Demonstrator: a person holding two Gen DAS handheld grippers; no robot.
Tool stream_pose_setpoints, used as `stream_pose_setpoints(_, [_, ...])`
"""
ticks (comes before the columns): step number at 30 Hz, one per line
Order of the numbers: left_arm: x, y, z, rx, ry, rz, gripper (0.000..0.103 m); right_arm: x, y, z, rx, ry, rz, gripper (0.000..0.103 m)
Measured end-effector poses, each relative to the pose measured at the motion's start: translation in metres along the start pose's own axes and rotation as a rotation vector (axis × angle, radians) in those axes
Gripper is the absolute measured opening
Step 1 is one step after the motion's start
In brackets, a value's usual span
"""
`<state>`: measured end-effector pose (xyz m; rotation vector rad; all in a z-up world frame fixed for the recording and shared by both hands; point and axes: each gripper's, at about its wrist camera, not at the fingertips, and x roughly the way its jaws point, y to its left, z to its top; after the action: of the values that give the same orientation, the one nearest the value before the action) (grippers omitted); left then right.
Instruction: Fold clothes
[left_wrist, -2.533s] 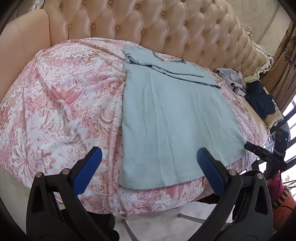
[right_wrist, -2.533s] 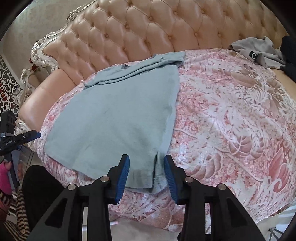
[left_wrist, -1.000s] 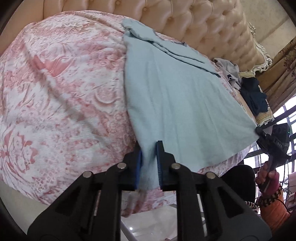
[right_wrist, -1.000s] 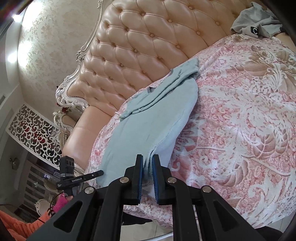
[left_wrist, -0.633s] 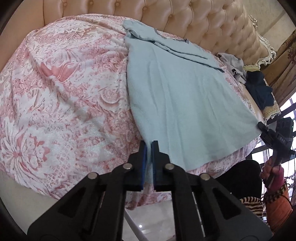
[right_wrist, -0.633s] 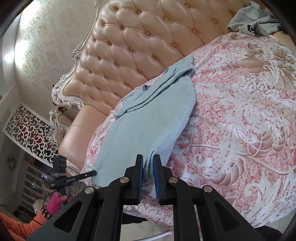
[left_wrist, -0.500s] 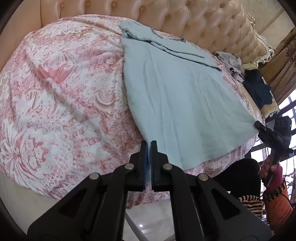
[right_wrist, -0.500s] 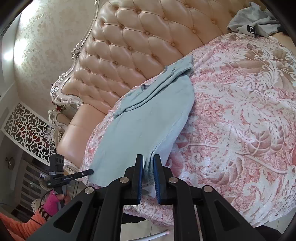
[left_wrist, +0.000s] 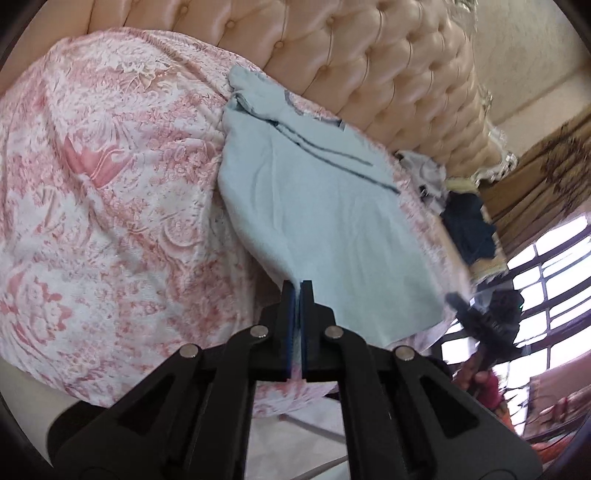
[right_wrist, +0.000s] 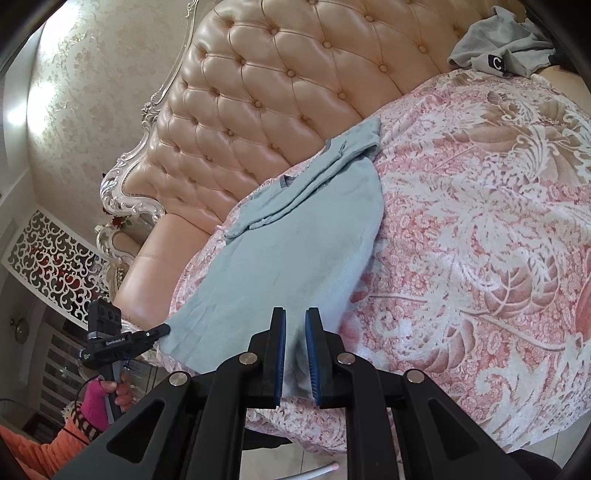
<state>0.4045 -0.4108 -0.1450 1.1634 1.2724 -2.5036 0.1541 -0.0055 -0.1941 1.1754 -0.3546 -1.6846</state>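
Observation:
A pale blue-green T-shirt (left_wrist: 325, 206) lies on the pink floral bedspread (left_wrist: 103, 192), its sleeves folded in near the headboard. My left gripper (left_wrist: 298, 286) is shut on the shirt's near hem corner and lifts it off the bed. My right gripper (right_wrist: 295, 314) is shut on the other hem corner of the same T-shirt (right_wrist: 295, 251), with cloth bunched between the blue pads. In the right wrist view the left gripper (right_wrist: 162, 328) pinches the far corner; in the left wrist view the right gripper (left_wrist: 458, 299) shows blurred at the shirt's far corner.
A tufted peach headboard (right_wrist: 280, 96) runs behind the bed. A grey garment (right_wrist: 498, 51) and a dark navy garment (left_wrist: 469, 225) lie at the bed's far end. A person's hand in a pink sleeve (right_wrist: 99, 398) holds the left gripper's handle. Windows (left_wrist: 546, 266) stand beyond.
The left gripper closed fully on the hem corner and rose, lifting it and tilting the view. The right gripper stayed shut on its corner without moving.

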Motion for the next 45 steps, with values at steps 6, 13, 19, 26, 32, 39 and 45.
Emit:
stream_pose_setpoints(6, [0.005,0.011,-0.005,-0.017,0.017,0.038,0.003,0.006,-0.009,-0.004,-0.010,0.053,-0.122,0.014])
stream_pose_setpoints(13, [0.012,0.027,-0.017,-0.035,0.048,0.051,0.003,0.012,-0.028,-0.017,0.000,0.095,-0.177,0.021])
stream_pose_setpoints(19, [0.021,0.029,-0.022,-0.028,0.084,0.072,0.003,0.019,-0.017,-0.021,-0.059,0.112,-0.177,0.021])
stream_pose_setpoints(26, [0.027,0.025,-0.024,-0.010,0.111,0.101,0.006,0.028,0.000,-0.026,-0.159,0.138,-0.236,0.019])
stream_pose_setpoints(32, [0.029,0.022,-0.026,0.014,0.108,0.116,0.003,0.019,-0.001,-0.025,-0.113,0.092,-0.175,0.010])
stream_pose_setpoints(39, [0.018,0.039,-0.024,-0.141,0.070,-0.059,0.003,0.007,-0.014,-0.011,0.089,0.010,0.043,0.010])
stream_pose_setpoints(45, [0.002,0.052,-0.016,-0.272,-0.005,-0.235,0.003,0.006,-0.011,0.000,0.177,-0.036,0.164,0.010])
